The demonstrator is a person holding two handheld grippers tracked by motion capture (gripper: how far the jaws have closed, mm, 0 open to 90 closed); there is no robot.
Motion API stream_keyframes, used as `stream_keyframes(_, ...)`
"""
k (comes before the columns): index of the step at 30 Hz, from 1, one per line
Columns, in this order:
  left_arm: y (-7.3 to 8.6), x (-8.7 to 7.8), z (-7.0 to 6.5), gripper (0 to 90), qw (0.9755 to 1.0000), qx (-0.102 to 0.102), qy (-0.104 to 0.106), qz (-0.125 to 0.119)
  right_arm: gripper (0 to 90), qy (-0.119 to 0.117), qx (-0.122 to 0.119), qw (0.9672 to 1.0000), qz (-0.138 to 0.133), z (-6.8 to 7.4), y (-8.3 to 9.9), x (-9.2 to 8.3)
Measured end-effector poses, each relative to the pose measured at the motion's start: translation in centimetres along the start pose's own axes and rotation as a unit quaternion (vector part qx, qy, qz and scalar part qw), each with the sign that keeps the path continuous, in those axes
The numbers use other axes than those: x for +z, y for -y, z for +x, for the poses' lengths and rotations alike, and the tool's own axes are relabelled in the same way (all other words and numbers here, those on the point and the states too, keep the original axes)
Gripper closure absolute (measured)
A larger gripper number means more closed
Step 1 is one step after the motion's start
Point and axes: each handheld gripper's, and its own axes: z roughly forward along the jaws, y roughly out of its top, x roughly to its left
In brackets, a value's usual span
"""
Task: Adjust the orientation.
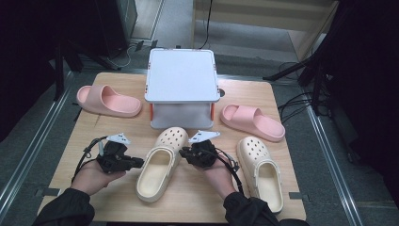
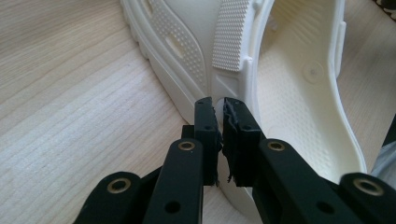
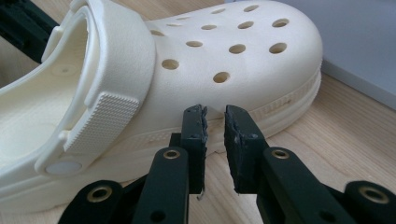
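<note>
A cream clog (image 1: 160, 165) lies in the middle of the table, toe towards the far side, between my two grippers. From the left, my left gripper (image 1: 141, 162) reaches its side. In the left gripper view the jaws (image 2: 219, 109) are pinched on the thin side wall of the clog (image 2: 299, 93), just below the strap's hinge. From the right, my right gripper (image 1: 182, 153) sits at the toe end. In the right gripper view its jaws (image 3: 215, 116) stand slightly apart against the clog's (image 3: 233, 60) sole edge, with nothing between the pads.
A second cream clog (image 1: 261, 172) lies at the right front. Two pink slides (image 1: 109, 101) (image 1: 252, 122) flank a white box-like stand (image 1: 181, 80) at the back of the wooden table (image 1: 94, 136). Bare wood lies at the left front.
</note>
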Motion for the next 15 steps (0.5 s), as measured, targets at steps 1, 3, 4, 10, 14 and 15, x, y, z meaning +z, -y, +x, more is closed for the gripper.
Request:
stream_keyframes(1, 0.0, 0.0, -0.1, 83.5, 1.0, 0.003, 0.001, 0.002, 78.2, 0.001, 0.001, 1.0, 0.002, -0.1, -0.1, 0.0)
stream_keyframes(3, 0.0, 0.1, -0.4, 83.5, 1.0, 0.006, 0.002, 0.002, 78.1, 0.0, 0.0, 1.0, 0.002, -0.2, -0.1, 0.1)
stream_keyframes(4, 0.0, 0.3, -0.7, 83.3, 0.9999, 0.015, 0.006, 0.006, 78.2, 0.003, 0.001, 1.0, 0.003, -0.3, -0.3, 0.1)
stream_keyframes(10, -0.2, 0.7, -1.5, 81.4, 0.9994, 0.031, 0.008, 0.01, 78.2, 0.01, 0.005, 0.9999, 0.001, -0.8, -0.5, 0.3)
stream_keyframes(14, -0.2, 0.8, -1.5, 80.5, 0.9995, 0.027, 0.011, 0.008, 76.9, 0.011, 0.008, 0.9999, -0.001, -1.0, -0.7, 0.5)
stream_keyframes(15, -0.2, 0.8, -1.5, 79.1, 0.9995, 0.027, 0.011, 0.008, 76.9, 0.011, 0.008, 0.9999, -0.001, -1.0, -0.7, 0.5)
